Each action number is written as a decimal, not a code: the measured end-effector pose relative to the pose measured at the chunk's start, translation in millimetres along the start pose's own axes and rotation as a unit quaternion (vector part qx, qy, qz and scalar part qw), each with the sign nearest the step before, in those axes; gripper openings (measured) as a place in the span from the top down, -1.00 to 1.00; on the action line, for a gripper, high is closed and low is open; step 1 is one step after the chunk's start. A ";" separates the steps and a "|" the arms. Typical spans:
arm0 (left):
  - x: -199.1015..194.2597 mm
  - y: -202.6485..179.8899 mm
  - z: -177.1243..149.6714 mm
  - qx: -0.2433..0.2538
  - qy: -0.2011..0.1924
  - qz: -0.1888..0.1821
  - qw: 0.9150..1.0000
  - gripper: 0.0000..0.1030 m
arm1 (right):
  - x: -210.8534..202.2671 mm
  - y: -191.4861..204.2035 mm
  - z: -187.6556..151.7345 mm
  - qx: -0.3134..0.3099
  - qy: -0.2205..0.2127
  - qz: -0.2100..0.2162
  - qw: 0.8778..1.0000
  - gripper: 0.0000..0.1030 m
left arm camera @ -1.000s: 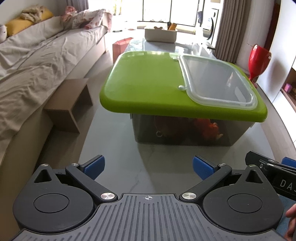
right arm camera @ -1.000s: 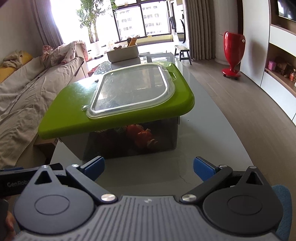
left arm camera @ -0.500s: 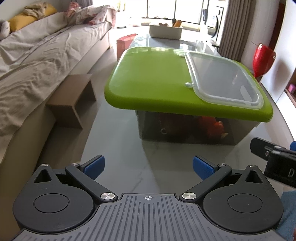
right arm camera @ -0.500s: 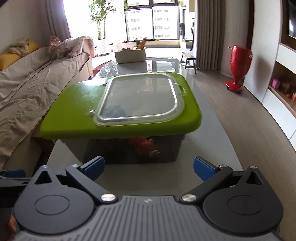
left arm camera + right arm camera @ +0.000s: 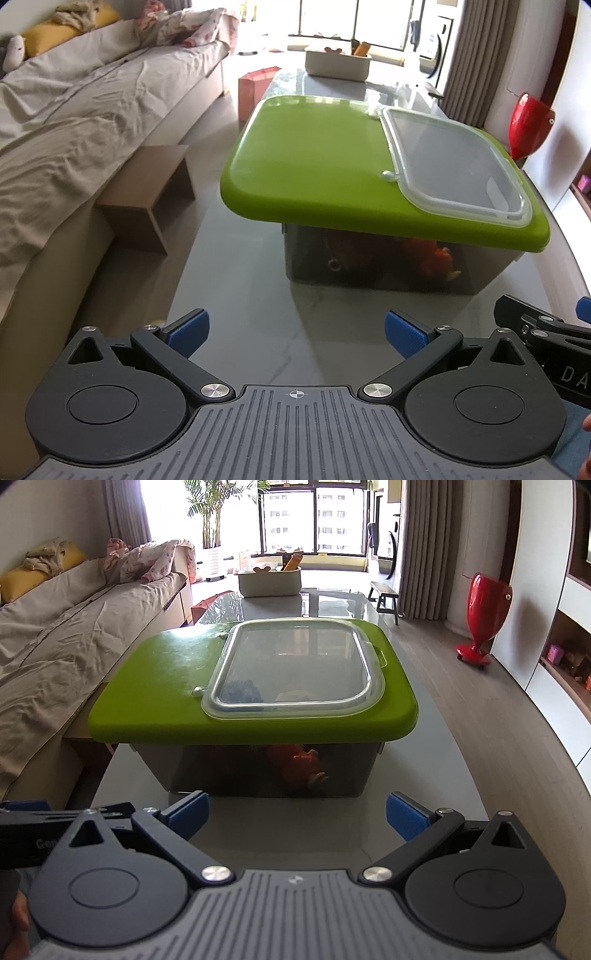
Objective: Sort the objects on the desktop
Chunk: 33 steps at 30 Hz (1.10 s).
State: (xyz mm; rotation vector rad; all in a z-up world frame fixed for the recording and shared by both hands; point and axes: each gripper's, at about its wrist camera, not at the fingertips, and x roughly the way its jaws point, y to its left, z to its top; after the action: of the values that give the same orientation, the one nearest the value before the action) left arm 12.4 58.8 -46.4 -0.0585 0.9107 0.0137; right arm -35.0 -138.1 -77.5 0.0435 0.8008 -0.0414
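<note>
A grey storage box [image 5: 369,269] with a green lid [image 5: 314,162] and a clear hatch [image 5: 454,170] stands closed on the glossy table [image 5: 240,295]. Orange toys [image 5: 439,258] show through its wall. In the right wrist view the box [image 5: 258,771], its green lid [image 5: 159,686] and clear hatch [image 5: 295,668] are straight ahead, with a blue thing [image 5: 240,690] under the hatch. My left gripper [image 5: 295,332] is open and empty, short of the box. My right gripper [image 5: 297,816] is open and empty, close to the box front; it also shows in the left wrist view [image 5: 546,328].
A covered sofa [image 5: 74,122] runs along the left. A brown stool [image 5: 147,192] stands between sofa and table. A white bin [image 5: 269,579] sits at the table's far end. A red vase-shaped stand [image 5: 484,624] is on the floor at right, near shelves [image 5: 569,657].
Both grippers have pulled back and risen a little; the box looks farther off and lower in both views. The right view has swung to face the box squarely. The jaws stay open.
</note>
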 end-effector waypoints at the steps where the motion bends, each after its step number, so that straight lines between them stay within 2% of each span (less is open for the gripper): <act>1: -0.1 0.0 0.0 0.001 0.000 0.001 1.000 -1.00 | 0.0 -0.3 -0.3 0.000 0.000 0.000 1.000 -1.00; 33: 5.0 -11.2 -3.4 0.035 0.002 0.011 0.999 -1.00 | 7.4 -9.7 -11.3 0.028 0.024 0.006 0.999 -1.00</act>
State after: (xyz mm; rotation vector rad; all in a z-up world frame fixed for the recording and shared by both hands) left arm 13.2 47.4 -52.0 0.0165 0.9158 0.0017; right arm -38.5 -147.3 -90.9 0.1036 0.8463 -0.0512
